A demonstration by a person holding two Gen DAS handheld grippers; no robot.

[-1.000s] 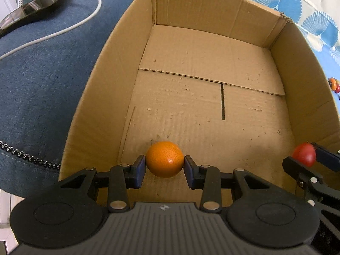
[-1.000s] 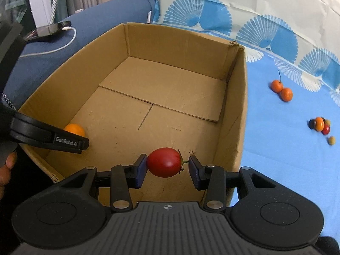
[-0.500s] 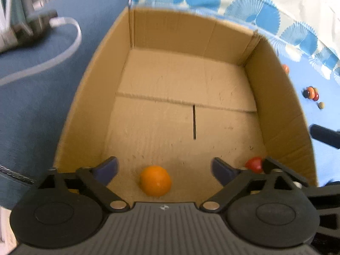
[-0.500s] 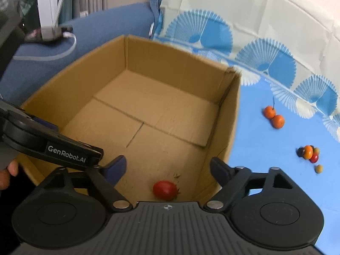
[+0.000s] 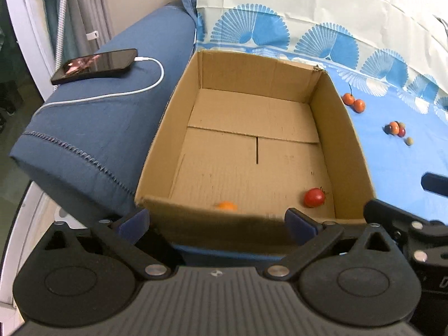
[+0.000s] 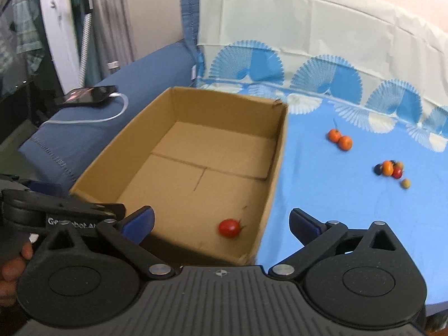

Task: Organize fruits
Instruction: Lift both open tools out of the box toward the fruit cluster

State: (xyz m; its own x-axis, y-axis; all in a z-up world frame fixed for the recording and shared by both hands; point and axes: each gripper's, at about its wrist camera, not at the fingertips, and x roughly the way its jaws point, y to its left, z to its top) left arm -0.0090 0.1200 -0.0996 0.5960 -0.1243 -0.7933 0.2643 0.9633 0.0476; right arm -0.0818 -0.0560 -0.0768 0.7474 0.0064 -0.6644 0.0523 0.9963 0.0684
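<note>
A bed spread with a blue sheet (image 6: pixel 350 224) printed with fan shapes fills the right of the scene, and a dark blue cushion (image 5: pixel 112 128) lies at the left with a phone (image 5: pixel 95 65) charging on it. Between them sits an open cardboard box (image 5: pixel 340 128), pressed against the cushion, which probably keeps it from sliding as fruit goes in.

Inside the box, a red tomato (image 5: pixel 314 197) rests in the near right corner and a small orange fruit (image 5: pixel 226 205) lies by the near wall, half hidden behind the rim. Both sit loose on the box floor, apart from each other.

The left gripper (image 5: pixel 217 222) hangs just outside the near wall, its jaws spread wide with nothing between them. The right gripper (image 6: pixel 221 222) is likewise wide open and empty, raised over the near right corner, angled so that the sheet beyond shows.

That angle suits the remaining work: a pair of orange fruits (image 6: pixel 340 139) with a stem and a cluster of small mixed fruits (image 6: pixel 390 168) wait on the sheet, well apart from the box. The task looks barely begun, and the pair lies nearest for the next pick.
</note>
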